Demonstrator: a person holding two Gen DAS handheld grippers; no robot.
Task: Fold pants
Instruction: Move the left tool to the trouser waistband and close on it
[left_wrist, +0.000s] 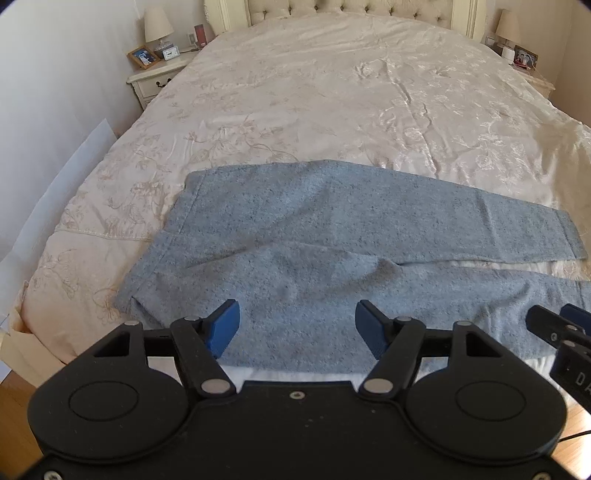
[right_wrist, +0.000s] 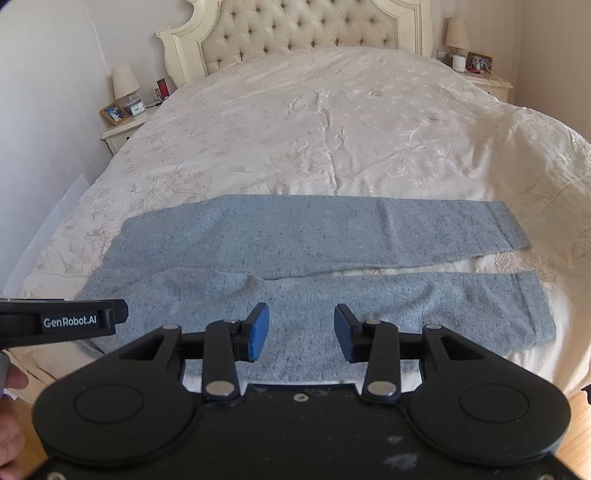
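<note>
Grey-blue pants (left_wrist: 295, 229) lie flat on the bed near its foot edge, waistband to the left, both legs running right with a narrow gap between them. They also show in the right wrist view (right_wrist: 303, 236). My left gripper (left_wrist: 297, 325) is open and empty, hovering over the near leg close to the crotch. My right gripper (right_wrist: 301, 330) is open and empty, over the near leg further right. The right gripper's tip shows at the left wrist view's right edge (left_wrist: 561, 325); the left gripper's body shows at the right wrist view's left edge (right_wrist: 62, 321).
The bed has a cream floral cover (right_wrist: 332, 122) and a tufted headboard (right_wrist: 306, 26). Nightstands with lamps and photo frames stand at both sides (left_wrist: 155, 70) (right_wrist: 487, 79). A white wall (left_wrist: 44, 110) runs along the left. Wood floor (left_wrist: 14, 424) lies below the bed's foot.
</note>
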